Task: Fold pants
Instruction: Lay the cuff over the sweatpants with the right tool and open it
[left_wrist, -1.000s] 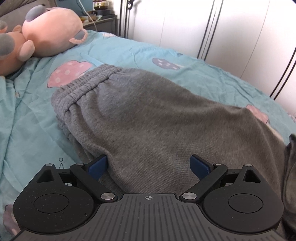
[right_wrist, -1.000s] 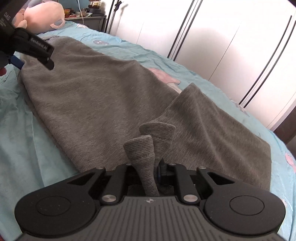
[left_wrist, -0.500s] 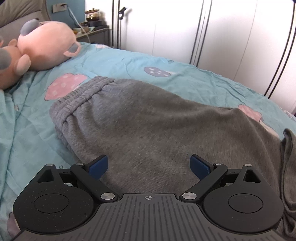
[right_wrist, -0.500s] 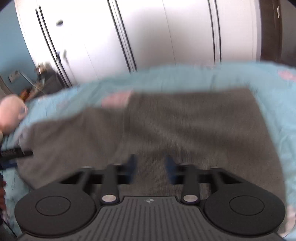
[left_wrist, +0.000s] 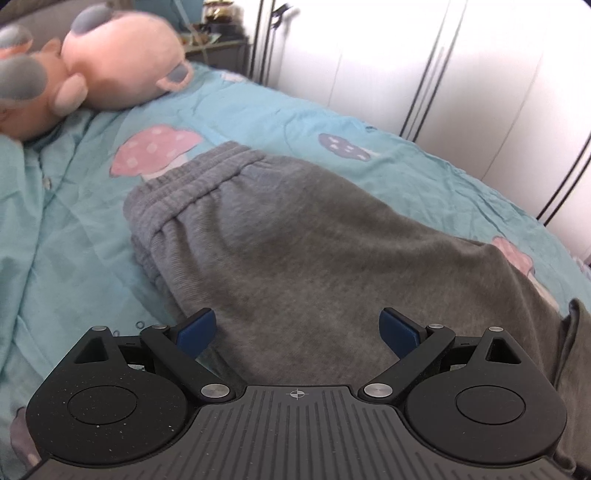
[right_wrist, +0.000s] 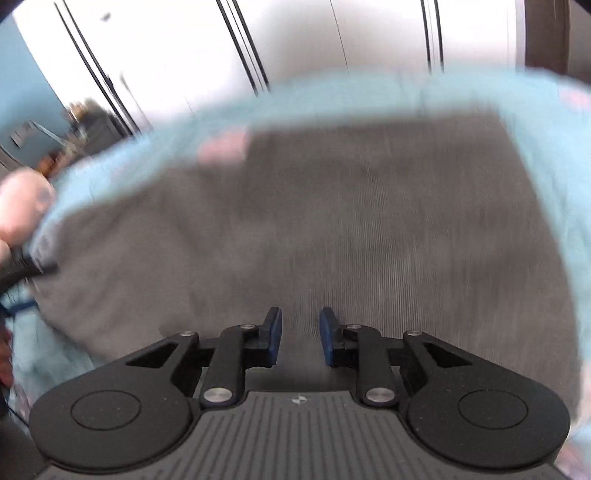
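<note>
A pink plush toy (left_wrist: 122, 62) sits beyond the waistband on the teal bed (left_wrist: 74, 206); grey pants (left_wrist: 314, 236) lie flat there, left tongs (left_wrist: 297, 326) wide, right tongs (right_wrist: 300, 334) narrowly apart, both empty

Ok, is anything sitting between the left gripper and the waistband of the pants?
Nothing visible. The left gripper is open over the grey pants, and only flat fabric runs from it to the waistband. The pink plush toy lies beyond the waistband, on the bedsheet, clear of that path.
</note>
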